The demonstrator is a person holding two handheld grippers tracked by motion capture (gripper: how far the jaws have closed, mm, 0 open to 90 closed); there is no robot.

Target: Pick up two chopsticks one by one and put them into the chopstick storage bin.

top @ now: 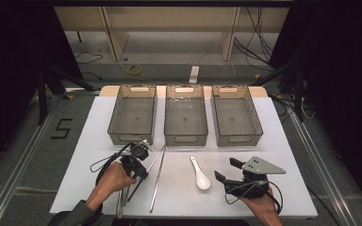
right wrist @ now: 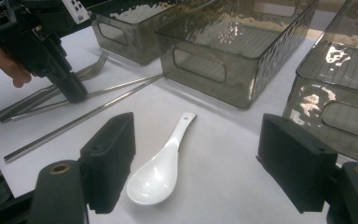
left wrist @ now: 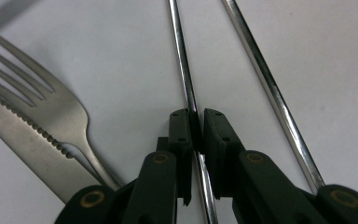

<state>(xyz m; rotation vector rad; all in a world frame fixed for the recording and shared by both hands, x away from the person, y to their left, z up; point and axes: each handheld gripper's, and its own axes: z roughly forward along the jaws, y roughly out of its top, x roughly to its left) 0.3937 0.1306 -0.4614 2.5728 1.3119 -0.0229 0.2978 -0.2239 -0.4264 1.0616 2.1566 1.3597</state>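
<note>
A thin, shiny metal chopstick (left wrist: 182,60) lies on the white table (top: 283,155) at lower left of the high view, clamped between the left tool's (left wrist: 196,128) black jaws. The right tool (right wrist: 196,158) stands wide apart over a white spoon (right wrist: 161,168). Three smoky plastic bins (top: 185,120) sit empty; the second chopstick (left wrist: 265,84) runs out of frame.

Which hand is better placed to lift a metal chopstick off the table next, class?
Left. The left gripper is already shut on one chopstick, jaws pinching it. The right gripper stands open near the white spoon, apart from both chopsticks.
</note>
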